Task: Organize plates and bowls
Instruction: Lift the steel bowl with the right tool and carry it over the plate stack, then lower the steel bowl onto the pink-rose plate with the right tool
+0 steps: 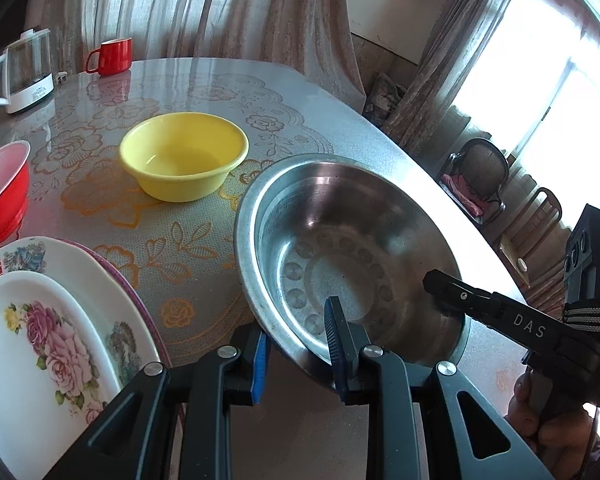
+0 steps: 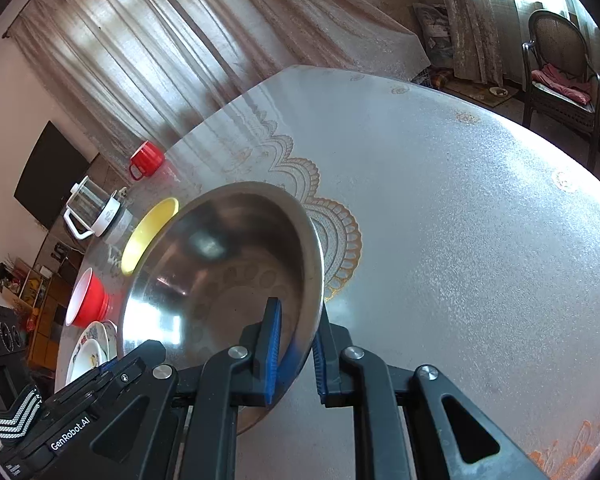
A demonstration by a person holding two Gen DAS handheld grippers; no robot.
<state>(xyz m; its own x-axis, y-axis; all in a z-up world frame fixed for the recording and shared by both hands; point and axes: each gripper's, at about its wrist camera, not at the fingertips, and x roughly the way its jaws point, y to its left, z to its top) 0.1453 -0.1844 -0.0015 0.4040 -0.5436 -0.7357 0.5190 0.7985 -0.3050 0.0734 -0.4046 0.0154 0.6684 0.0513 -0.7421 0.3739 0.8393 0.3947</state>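
Note:
A wide steel bowl [image 1: 340, 248] hangs between both grippers over the patterned table [image 1: 324, 116]. My left gripper [image 1: 298, 344] is shut on its near rim, one blue pad inside and one outside. My right gripper [image 1: 440, 286] clamps the rim on the right side. In the right wrist view the steel bowl [image 2: 220, 264] is tilted, with my right gripper [image 2: 296, 354] shut on its edge and my left gripper [image 2: 108, 368] at the lower left rim. Behind it stand a yellow bowl [image 1: 184, 156], a red bowl [image 1: 0, 196] and stacked floral plates [image 1: 40, 340].
A red mug [image 1: 112, 56] and a glass kettle [image 1: 22, 72] stand at the table's far edge by the curtains. A chair [image 2: 560, 64] is beyond the table near the window. The right half of the table [image 2: 460, 200] shows bare cloth.

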